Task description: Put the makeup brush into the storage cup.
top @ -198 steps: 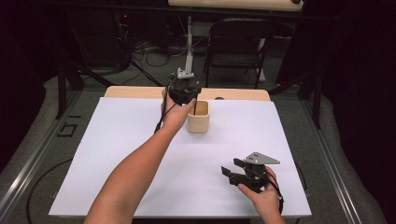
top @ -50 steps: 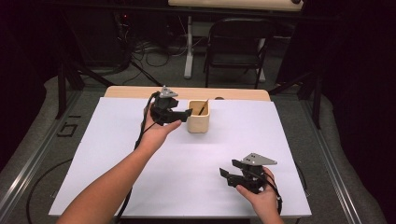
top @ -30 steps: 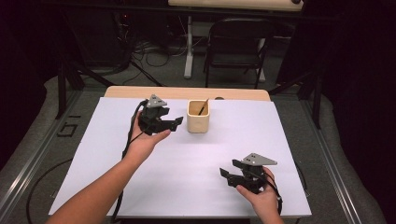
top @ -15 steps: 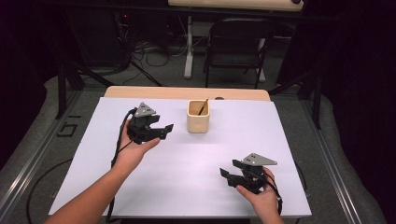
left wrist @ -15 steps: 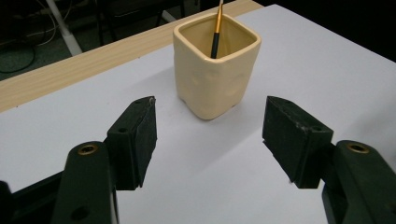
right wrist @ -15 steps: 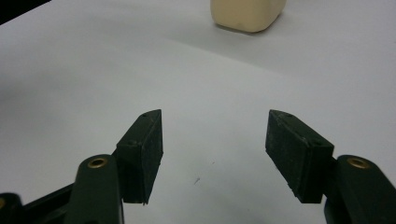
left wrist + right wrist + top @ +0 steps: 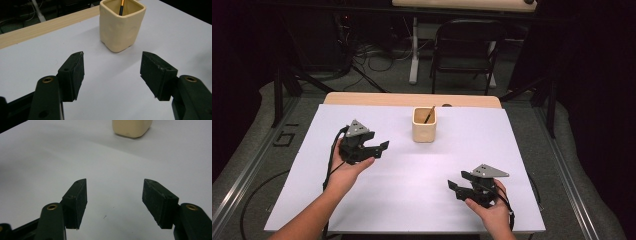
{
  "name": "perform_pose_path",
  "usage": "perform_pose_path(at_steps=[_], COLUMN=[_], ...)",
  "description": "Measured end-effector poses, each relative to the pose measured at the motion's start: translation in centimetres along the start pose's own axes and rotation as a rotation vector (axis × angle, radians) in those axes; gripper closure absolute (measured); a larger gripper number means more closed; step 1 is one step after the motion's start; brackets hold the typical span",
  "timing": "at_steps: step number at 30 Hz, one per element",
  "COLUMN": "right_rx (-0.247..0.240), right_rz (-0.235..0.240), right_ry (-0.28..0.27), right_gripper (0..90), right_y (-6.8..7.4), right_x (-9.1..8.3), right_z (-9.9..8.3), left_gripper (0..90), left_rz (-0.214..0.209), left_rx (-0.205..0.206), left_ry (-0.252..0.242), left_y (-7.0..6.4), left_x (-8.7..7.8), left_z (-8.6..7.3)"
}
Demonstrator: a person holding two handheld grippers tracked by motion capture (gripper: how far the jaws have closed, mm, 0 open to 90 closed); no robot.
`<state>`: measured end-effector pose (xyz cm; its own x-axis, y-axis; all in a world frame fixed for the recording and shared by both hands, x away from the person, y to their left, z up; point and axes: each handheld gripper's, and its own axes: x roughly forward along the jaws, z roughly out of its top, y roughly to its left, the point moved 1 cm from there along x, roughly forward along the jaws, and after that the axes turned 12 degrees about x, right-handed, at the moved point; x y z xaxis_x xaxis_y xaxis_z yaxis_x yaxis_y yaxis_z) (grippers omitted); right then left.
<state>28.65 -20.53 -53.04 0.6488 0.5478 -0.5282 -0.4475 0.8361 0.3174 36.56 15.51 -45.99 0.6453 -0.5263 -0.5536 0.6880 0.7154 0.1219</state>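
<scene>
White tabletop (image 7: 412,190), dark room behind. Left gripper (image 7: 377,148): jaws apart, nothing between them, aimed at cream cup (image 7: 424,125), which stands near, ahead and to its right. Pencil (image 7: 121,5) upright inside cup. Right gripper (image 7: 455,188): jaws apart, well away; left is nearer.

Work surface: a table (image 7: 412,99) with a light wooden top, its far edge left bare as a pale strip, the rest covered by a white sheet (image 7: 412,190) reaching to the near edge. A cream, square-mouthed cup (image 7: 424,125) stands upright on the sheet near the far middle, with a thin orange-and-black stick (image 7: 121,5) leaning inside it.
</scene>
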Motion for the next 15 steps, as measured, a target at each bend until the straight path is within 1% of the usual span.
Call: perform_pose_path(at_steps=[1,4,8,10,15], right_rx=[0.0,-0.001,-0.001,0.0,-0.006], right_rz=[-0.003,-0.004,-0.007,-0.006,-0.008], right_ry=[0.009,0.003,0.004,0.003,0.002], right_gripper=[36.8,36.8,36.8,36.8,36.7], right_y=[0.0,0.1,0.0,0.0,0.0], right_x=[-0.1,0.0,0.1,0.1,0.1], right_z=[0.0,-0.1,-0.1,-0.1,-0.1], left_gripper=[36.0,36.0,36.0,36.0,36.0], left_rz=[0.001,0.0,0.007,0.012,0.017], left_rx=[-0.001,-0.013,-0.021,-0.017,-0.035], left_ry=[0.002,0.002,-0.004,-0.003,-0.016], left_y=[0.0,0.1,0.1,0.2,0.1], left_x=[-0.1,-0.4,-0.8,-0.9,-1.3], left_z=[-0.2,-0.7,-1.4,-1.8,-3.1])
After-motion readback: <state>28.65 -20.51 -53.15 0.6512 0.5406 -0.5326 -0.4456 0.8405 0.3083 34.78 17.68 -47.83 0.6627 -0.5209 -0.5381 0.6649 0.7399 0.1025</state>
